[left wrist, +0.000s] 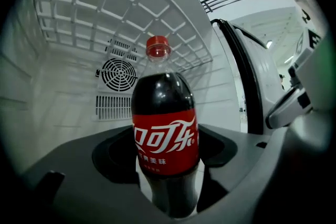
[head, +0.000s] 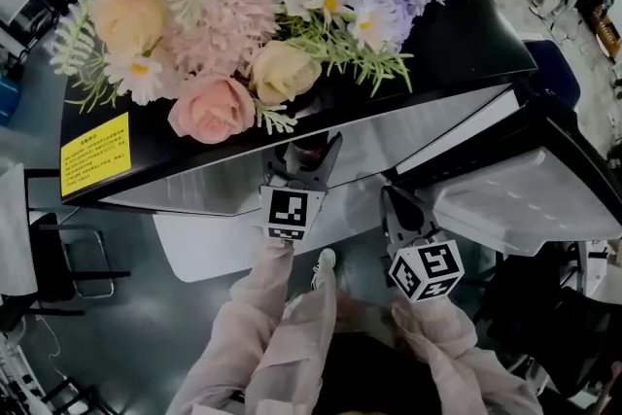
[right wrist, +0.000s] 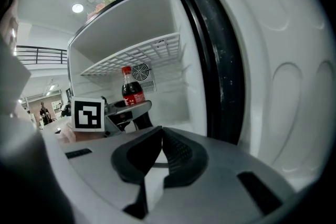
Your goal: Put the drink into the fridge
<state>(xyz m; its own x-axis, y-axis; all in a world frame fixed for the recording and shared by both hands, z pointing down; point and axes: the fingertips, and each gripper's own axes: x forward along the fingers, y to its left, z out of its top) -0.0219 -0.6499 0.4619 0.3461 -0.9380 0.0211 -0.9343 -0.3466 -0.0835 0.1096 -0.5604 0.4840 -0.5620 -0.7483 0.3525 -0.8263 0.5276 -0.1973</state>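
Grey floor lies below a black-topped fridge in the head view, with a bunch of artificial flowers on its top surface and a yellow label at the front edge. The white door swings open to the right. Both sleeved arms reach forward. The left gripper goes in under the fridge top, which hides its tips, and the right gripper hangs beside it near the door.

In the left gripper view, the fingers clasp an upright cola bottle round its red label. Its base is cut off. A wire shelf and round fan vent stand behind.

In the right gripper view, the fingers are pressed together with nothing between them. They point into the compartment alongside the black door seal. The bottle sits below the shelf.
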